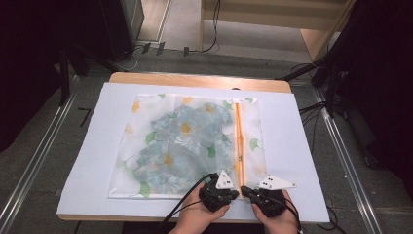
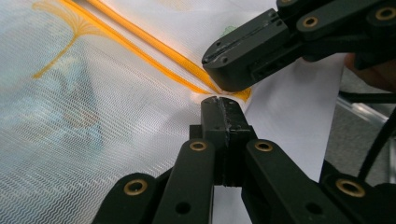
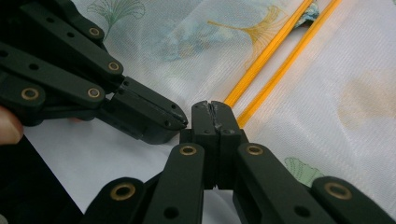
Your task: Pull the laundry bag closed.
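Note:
A translucent mesh bag (image 1: pixel 141 170) printed with ginkgo leaves lies flat on the white sheet, with a blue floral cloth (image 1: pixel 187 134) inside it. Its orange zipper (image 1: pixel 238 136) runs from far to near along the right side. Both grippers meet tip to tip at the zipper's near end. My left gripper (image 1: pixel 236 194) (image 2: pixel 222 101) is shut, its tip touching the mesh beside the zipper (image 2: pixel 154 49). My right gripper (image 1: pixel 244 189) (image 3: pixel 211 107) is shut too, its tip at the end of the zipper (image 3: pixel 268 53). Whether either one pinches fabric I cannot make out.
A white sheet (image 1: pixel 292 141) covers the wooden table (image 1: pixel 195 79), with bare margins left and right of the bag. Metal rails (image 1: pixel 341 151) run along both sides of the table. Cables (image 1: pixel 311 114) lie on the floor at the right and behind.

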{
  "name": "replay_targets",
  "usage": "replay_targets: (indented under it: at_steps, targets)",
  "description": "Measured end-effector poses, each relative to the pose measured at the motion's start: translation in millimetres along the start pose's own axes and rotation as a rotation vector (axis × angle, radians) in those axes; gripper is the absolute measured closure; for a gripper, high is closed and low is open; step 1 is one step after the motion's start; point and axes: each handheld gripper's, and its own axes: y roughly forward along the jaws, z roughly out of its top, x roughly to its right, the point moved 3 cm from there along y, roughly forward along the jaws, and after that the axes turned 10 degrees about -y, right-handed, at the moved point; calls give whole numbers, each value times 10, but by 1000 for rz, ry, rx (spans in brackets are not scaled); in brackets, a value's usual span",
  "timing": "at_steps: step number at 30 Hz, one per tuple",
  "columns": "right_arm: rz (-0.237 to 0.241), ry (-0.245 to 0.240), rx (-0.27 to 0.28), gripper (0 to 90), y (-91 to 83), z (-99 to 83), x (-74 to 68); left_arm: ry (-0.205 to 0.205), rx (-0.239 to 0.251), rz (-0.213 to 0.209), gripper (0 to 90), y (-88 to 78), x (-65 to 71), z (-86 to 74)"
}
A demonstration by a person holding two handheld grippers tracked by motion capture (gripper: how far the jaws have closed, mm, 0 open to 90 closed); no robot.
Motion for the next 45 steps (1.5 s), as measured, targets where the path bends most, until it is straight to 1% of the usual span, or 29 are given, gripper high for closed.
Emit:
replay_targets:
  at_steps: [1,4,6,7,9,10,11,17,19,20,21,22,23,24,25,26,27,28,29,31,32,34,37,39,41,42,43,44,45]
  targets:
    - [-2,3,-2,900,4,4,2,7,5,6,900,3,9,-2]
    - [-9,6,-5,900,23,23,7,10,6,6,900,4,11,-5]
    - [-16,0,-3,900,36,32,14,16,4,9,900,1,12,-6]
    - [-16,7,0,900,43,34,19,18,10,11,900,5,21,-10]
    - [-16,15,3,900,50,35,28,24,6,14,900,2,21,-11]
    - [-10,33,8,900,64,35,50,26,5,15,900,0,20,-11]
    - [-6,38,5,900,66,34,53,15,11,12,900,4,20,-10]
    - [8,45,3,900,32,-1,47,27,22,23,900,3,36,-19]
    - [13,49,-2,900,15,-24,47,23,26,14,900,4,29,-15]
    - [18,57,-3,900,12,-31,49,24,35,-3,900,-11,32,-10]
    - [18,57,-3,900,12,-31,49,24,35,-3,900,-11,32,-10]
    - [21,57,1,900,11,-38,57,26,46,-23,900,-23,39,-4]
    - [25,62,0,900,7,-41,57,38,54,-26,900,-34,52,-1]
    - [24,61,2,900,7,-43,56,46,66,-11,900,-29,75,-1]
    - [25,63,2,900,5,-44,52,46,66,-11,900,-29,75,-1]
    - [22,64,3,900,3,-45,51,43,49,17,900,-6,70,-8]
    - [19,69,5,900,1,-47,47,44,30,25,900,9,68,-16]
    - [17,75,4,900,1,-47,42,44,30,25,900,9,68,-16]
    - [14,73,5,900,4,-44,38,68,24,38,900,14,83,-23]
    - [11,71,14,900,3,-38,39,70,25,38,900,19,88,-25]
    - [11,80,10,900,5,-30,37,72,23,39,900,19,87,-24]
    - [10,78,11,900,24,-17,41,76,17,36,900,21,86,-22]
    - [2,81,-1,900,52,2,39,103,22,51,900,23,103,-30]
    - [-4,70,-5,900,72,17,39,124,25,66,900,25,124,-39]
    - [-4,76,-4,900,72,24,44,128,23,71,900,25,132,-42]
    - [10,112,17,900,57,39,72,132,22,66,900,24,130,-41]
    - [10,112,17,900,57,39,72,128,20,61,900,23,124,-39]
    - [12,125,26,900,49,41,86,124,17,55,900,22,119,-38]
    - [5,122,25,900,50,36,81,125,15,48,900,21,120,-39]
